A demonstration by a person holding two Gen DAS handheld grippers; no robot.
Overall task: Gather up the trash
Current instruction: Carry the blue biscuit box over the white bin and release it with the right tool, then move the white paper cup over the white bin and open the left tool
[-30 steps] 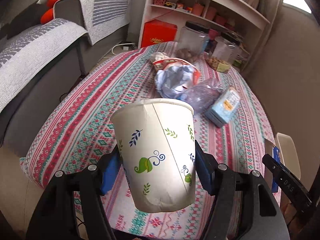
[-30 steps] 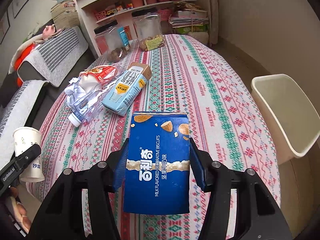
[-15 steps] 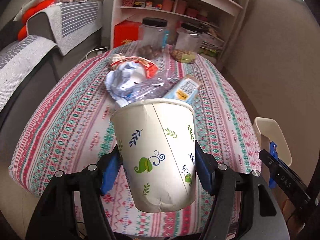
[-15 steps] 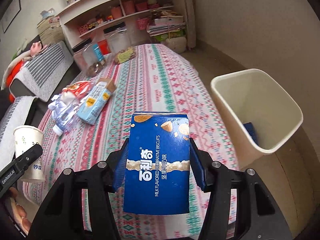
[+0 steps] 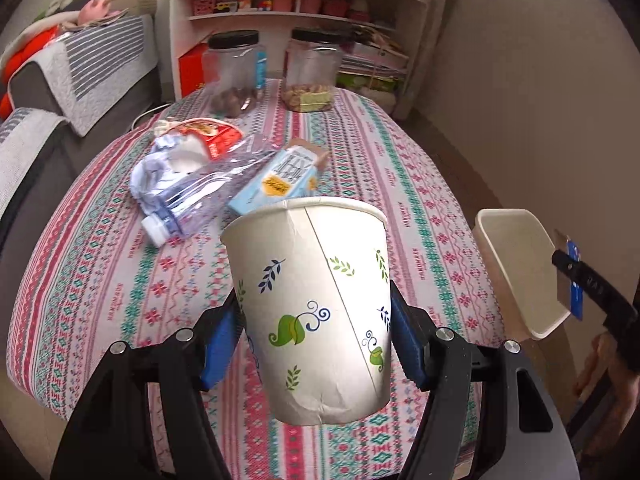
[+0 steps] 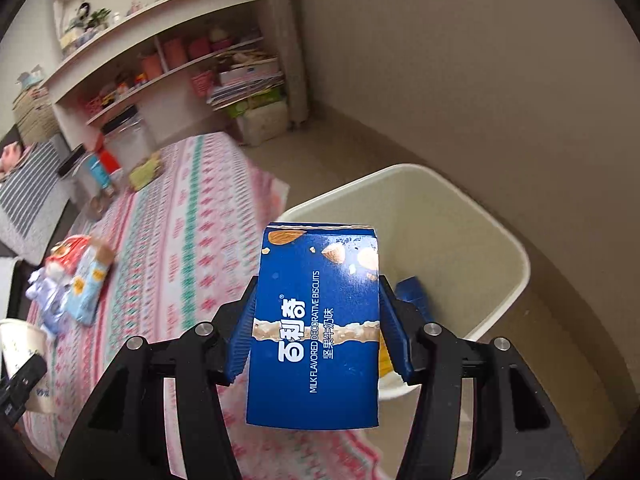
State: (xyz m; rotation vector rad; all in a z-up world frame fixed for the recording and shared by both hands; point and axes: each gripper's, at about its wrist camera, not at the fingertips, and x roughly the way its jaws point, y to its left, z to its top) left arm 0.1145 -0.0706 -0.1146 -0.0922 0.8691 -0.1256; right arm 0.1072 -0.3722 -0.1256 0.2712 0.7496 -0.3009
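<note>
My left gripper is shut on a white paper cup with leaf prints, held above the near end of the table. My right gripper is shut on a blue biscuit box, held at the near rim of the cream trash bin, which holds a blue item. The bin also shows in the left wrist view, beside the table's right edge. On the table lie a crushed plastic bottle, a light blue carton, crumpled paper and a red snack wrapper.
The oval table has a patterned cloth. Two clear jars with black lids stand at its far end. A shelf unit is behind, a sofa at left, a wall at right.
My right gripper has swung right with the biscuit box, from over the table to the trash bin. My left gripper has turned right with the cup, bringing the bin further into its view.
</note>
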